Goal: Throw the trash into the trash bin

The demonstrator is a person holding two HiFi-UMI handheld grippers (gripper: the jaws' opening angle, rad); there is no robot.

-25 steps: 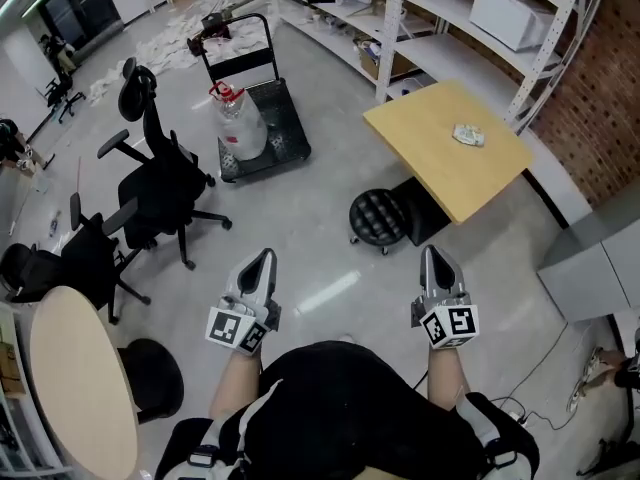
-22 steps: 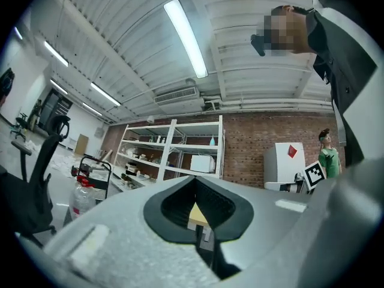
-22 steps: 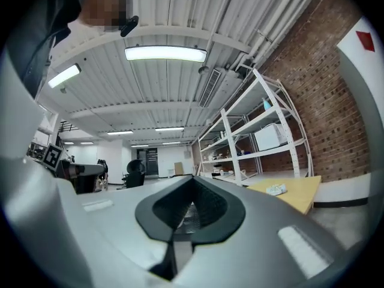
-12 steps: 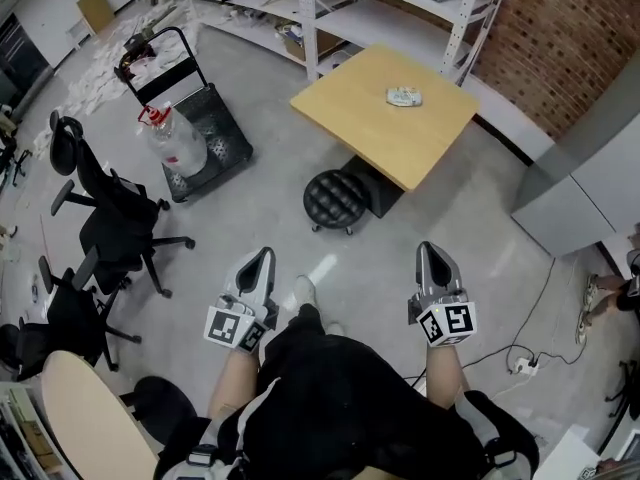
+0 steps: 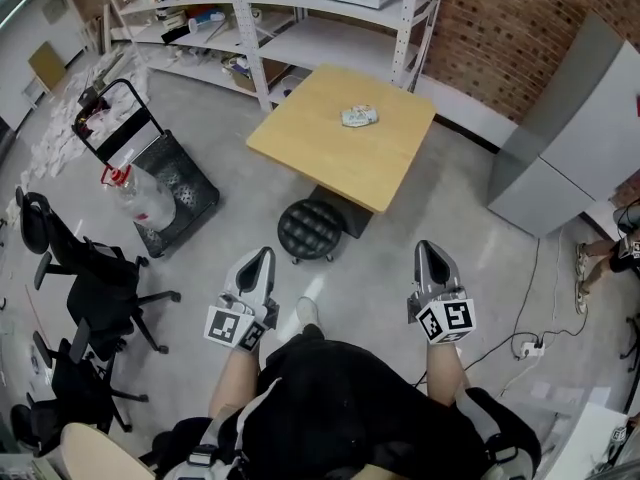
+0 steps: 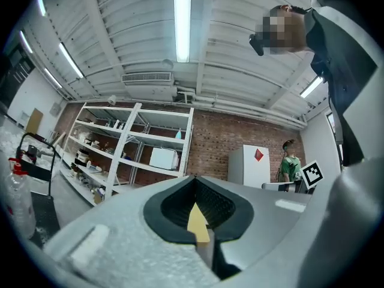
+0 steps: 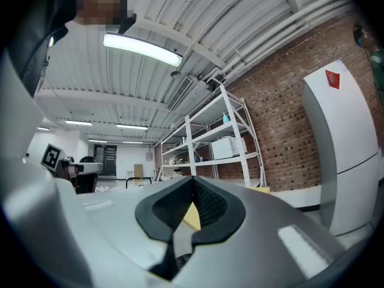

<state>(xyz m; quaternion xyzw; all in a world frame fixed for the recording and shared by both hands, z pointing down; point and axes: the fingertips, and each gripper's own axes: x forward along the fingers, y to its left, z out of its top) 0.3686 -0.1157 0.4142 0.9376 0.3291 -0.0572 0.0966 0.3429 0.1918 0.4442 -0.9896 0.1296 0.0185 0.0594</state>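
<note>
A crumpled pale piece of trash (image 5: pixel 360 117) lies on the square wooden table (image 5: pixel 325 153) ahead of me, near its far side. My left gripper (image 5: pixel 261 256) and right gripper (image 5: pixel 431 249) are held level at waist height, well short of the table, over the grey floor. Both are shut with nothing between the jaws. In the left gripper view the left gripper (image 6: pixel 193 183) has its pads together, with only a yellow sliver of tabletop past them. The right gripper (image 7: pixel 192 183) looks the same in its own view. I can make out no trash bin.
A round black stool (image 5: pixel 310 230) stands at the table's near edge. A cart (image 5: pixel 185 183) with a water jug (image 5: pixel 135 198) and office chairs (image 5: pixel 95 273) are left. Metal shelving (image 5: pixel 300 28) lines the brick wall; a grey cabinet (image 5: pixel 560 138) stands right. Cables (image 5: pixel 525 348) lie on the floor.
The view has swung round: the table has slid from the right to the middle ahead of me, and the cart and chairs have shifted left. Both grippers stay shut.
</note>
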